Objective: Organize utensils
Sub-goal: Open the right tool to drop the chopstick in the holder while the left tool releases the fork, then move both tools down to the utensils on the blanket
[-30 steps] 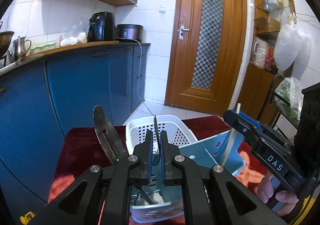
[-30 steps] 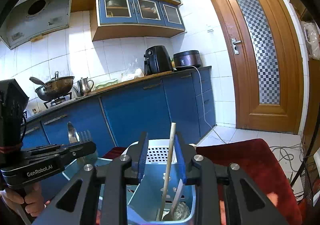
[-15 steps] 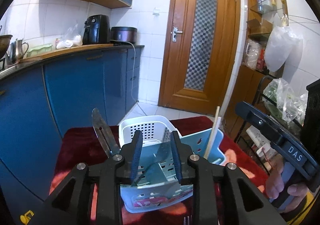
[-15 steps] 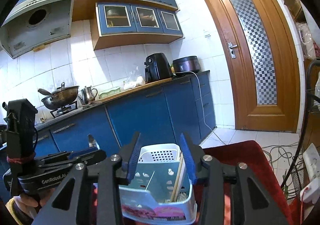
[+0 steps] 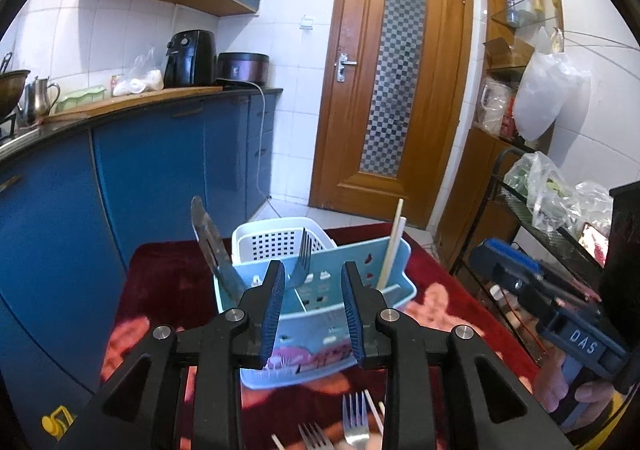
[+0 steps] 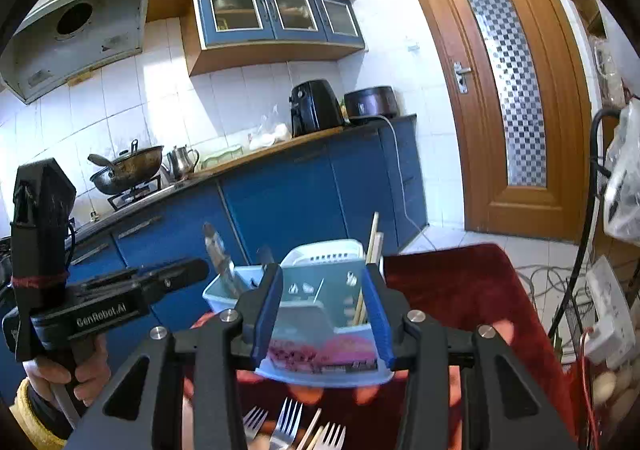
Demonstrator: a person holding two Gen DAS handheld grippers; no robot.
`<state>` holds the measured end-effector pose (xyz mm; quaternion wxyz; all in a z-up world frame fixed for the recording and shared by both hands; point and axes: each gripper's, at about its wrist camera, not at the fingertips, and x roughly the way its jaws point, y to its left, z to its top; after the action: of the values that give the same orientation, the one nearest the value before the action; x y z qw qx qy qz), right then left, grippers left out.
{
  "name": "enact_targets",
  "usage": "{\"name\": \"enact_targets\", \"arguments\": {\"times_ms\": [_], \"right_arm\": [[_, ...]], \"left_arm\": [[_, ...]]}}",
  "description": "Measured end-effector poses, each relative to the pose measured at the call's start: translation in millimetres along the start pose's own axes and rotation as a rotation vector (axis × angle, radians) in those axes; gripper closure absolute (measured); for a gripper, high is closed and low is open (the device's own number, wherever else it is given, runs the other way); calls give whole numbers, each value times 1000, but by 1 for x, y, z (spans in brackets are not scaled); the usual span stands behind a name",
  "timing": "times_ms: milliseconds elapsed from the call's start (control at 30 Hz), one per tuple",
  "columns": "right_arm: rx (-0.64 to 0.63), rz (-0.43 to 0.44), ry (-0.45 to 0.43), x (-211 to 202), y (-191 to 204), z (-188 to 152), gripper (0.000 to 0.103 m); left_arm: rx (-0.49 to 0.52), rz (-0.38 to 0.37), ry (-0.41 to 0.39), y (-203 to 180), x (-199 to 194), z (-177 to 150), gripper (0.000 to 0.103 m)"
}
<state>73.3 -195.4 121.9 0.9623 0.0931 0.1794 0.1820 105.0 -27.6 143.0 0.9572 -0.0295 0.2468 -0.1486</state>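
Note:
A light blue utensil caddy stands on the red table cloth. It holds a knife at the left, a fork in the middle and wooden chopsticks at the right. My left gripper is open and empty, just in front of the caddy. My right gripper is open and empty, also in front of the caddy. Loose forks and chopsticks lie on the cloth below both grippers; the forks also show in the right wrist view.
A white perforated basket stands right behind the caddy. Blue kitchen cabinets run along the left. A wire rack with bags stands at the right. A wooden door is at the back.
Both grippers let go of their utensils, opened and pulled back from the caddy. The fork and the chopstick now stand in the caddy. Loose forks have come into view below.

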Motion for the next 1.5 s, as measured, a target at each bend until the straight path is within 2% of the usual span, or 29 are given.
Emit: {"name": "enact_targets", "arguments": {"times_ms": [267,533,867,1167,1500], "right_arm": [[2,-16,70,-15,11,-21,53],[4,-22,112,-27,20,-41,48],[73,-26,183,-33,11,-65,48],[107,-50,255,-30,-1,-89,47],[156,-65,307,-24,-16,-107,47]], "left_arm": [[-20,25,25,1,-25,-18,73],[-66,34,78,11,-32,-39,73],[-90,33,154,13,-36,-75,73],[-137,41,248,19,-21,-105,73],[-146,68,369,17,9,-135,73]]}}
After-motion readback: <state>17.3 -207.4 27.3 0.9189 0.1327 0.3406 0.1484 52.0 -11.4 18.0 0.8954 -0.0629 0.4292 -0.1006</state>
